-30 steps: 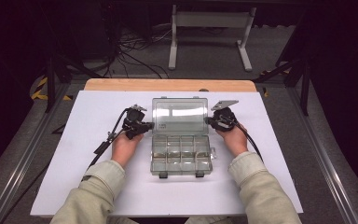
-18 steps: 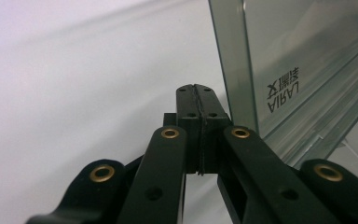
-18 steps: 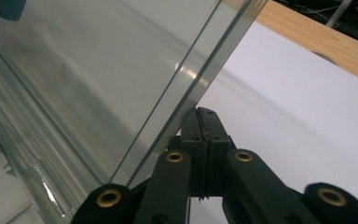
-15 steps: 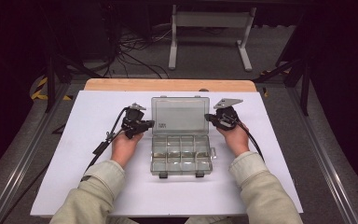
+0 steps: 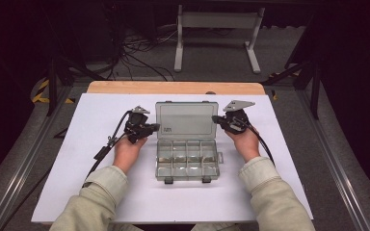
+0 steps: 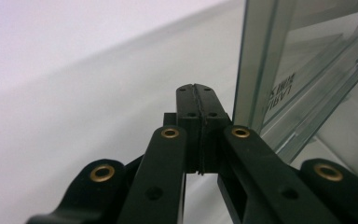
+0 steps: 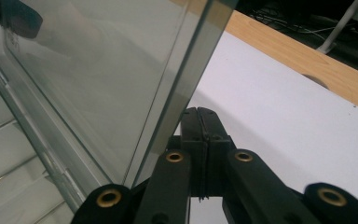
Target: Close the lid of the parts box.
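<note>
High view: clear plastic organizer box (image 5: 187, 153) sits mid-table on the white table sheet (image 5: 77, 192), lid (image 5: 187, 120) swung up and standing open at the far side. Left gripper (image 5: 155, 127) is just beside the lid's left edge, jaws pointing in toward it; right gripper (image 5: 215, 120) is at the lid's right edge, jaws pointing in from the other side. So the lid is between the two grippers, w/ the compartment tray nearer the person than both. Left hand (image 5: 126, 151) and right hand (image 5: 244, 143) come up from the bottom, pale sleeves behind them. Cable (image 5: 107, 144) trails from the left gripper back along the sheet. Wooden table edge (image 5: 173, 87) lies beyond both grippers, past the box.

Left gripper view: jaws are pressed together, tip to tip, nothing between them (image 6: 199, 93). Lid's edge (image 6: 261, 65) stands upright right next to the tips, on their right; can't tell if it touches. Printed label shows thru the clear panel. Bare white sheet ahead and to the left of the jaws.

Right gripper view: jaws also closed on each other, empty (image 7: 200, 114). Lid panel (image 7: 98, 84) rises to the left of the tips, its edge v. close over the left jaw; contact not clear. Tray dividers are visible low left thru the plastic. White sheet ahead-right of the tips, wooden strip (image 7: 307, 60) farther off beyond.
</note>
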Demonstrator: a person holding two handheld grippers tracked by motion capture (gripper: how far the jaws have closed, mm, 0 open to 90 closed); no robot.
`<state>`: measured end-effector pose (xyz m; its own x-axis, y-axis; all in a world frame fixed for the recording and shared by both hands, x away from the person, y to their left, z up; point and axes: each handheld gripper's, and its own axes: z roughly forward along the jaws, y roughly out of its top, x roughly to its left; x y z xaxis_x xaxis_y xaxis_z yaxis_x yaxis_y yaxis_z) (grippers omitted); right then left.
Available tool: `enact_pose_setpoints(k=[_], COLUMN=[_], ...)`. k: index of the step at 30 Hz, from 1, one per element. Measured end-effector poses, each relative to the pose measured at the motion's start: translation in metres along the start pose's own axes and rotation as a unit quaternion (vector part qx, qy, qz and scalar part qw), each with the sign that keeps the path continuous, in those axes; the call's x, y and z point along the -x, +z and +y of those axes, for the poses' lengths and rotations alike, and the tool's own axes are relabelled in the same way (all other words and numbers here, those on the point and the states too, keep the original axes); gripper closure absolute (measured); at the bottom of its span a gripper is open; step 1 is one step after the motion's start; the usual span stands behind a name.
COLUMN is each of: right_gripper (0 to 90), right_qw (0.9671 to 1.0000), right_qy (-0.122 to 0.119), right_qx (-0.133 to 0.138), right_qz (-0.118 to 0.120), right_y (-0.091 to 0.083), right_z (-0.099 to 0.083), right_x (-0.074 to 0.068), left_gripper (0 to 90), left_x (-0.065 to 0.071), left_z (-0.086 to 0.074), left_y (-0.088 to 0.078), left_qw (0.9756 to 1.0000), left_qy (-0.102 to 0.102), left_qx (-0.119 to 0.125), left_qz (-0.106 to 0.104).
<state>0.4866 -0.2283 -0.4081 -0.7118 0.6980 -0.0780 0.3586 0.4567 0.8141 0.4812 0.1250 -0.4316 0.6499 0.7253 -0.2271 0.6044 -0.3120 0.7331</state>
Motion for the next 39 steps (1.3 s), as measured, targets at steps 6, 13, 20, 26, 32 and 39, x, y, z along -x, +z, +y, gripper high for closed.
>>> enact_pose_setpoints(k=[6, 13, 20, 26, 32, 39], right_gripper=[90.0, 90.0, 90.0, 90.0, 90.0, 90.0], right_qw=[0.9999, 0.9995, 0.9988, 0.998, 0.9969, 0.9966], right_qy=[-0.005, -0.006, -0.012, -0.015, -0.02, -0.022], right_qx=[0.014, 0.029, 0.043, 0.055, 0.065, 0.063], right_qz=[0.005, 0.013, 0.02, 0.027, 0.038, 0.049], right_y=[-0.008, -0.016, -0.023, -0.03, -0.041, -0.053], right_z=[0.002, 0.003, 0.006, 0.006, 0.008, 0.01], right_x=[-0.003, -0.007, -0.011, -0.015, -0.02, -0.026], left_gripper=[89.7, 89.7, 89.7, 89.7, 89.7, 89.6], left_x=[0.001, 0.001, 0.005, 0.007, 0.012, 0.021], left_z=[-0.001, -0.001, -0.001, -0.003, -0.004, -0.005], left_y=[-0.004, -0.011, -0.015, -0.025, -0.038, -0.048], left_qw=[0.9999, 0.9997, 0.9994, 0.9984, 0.9972, 0.9958], left_qy=[-0.001, 0.005, 0.01, -0.006, -0.002, 0.007], left_qx=[0.009, 0.018, 0.025, 0.04, 0.057, 0.07], left_qz=[-0.008, -0.015, -0.021, -0.04, -0.049, -0.059])
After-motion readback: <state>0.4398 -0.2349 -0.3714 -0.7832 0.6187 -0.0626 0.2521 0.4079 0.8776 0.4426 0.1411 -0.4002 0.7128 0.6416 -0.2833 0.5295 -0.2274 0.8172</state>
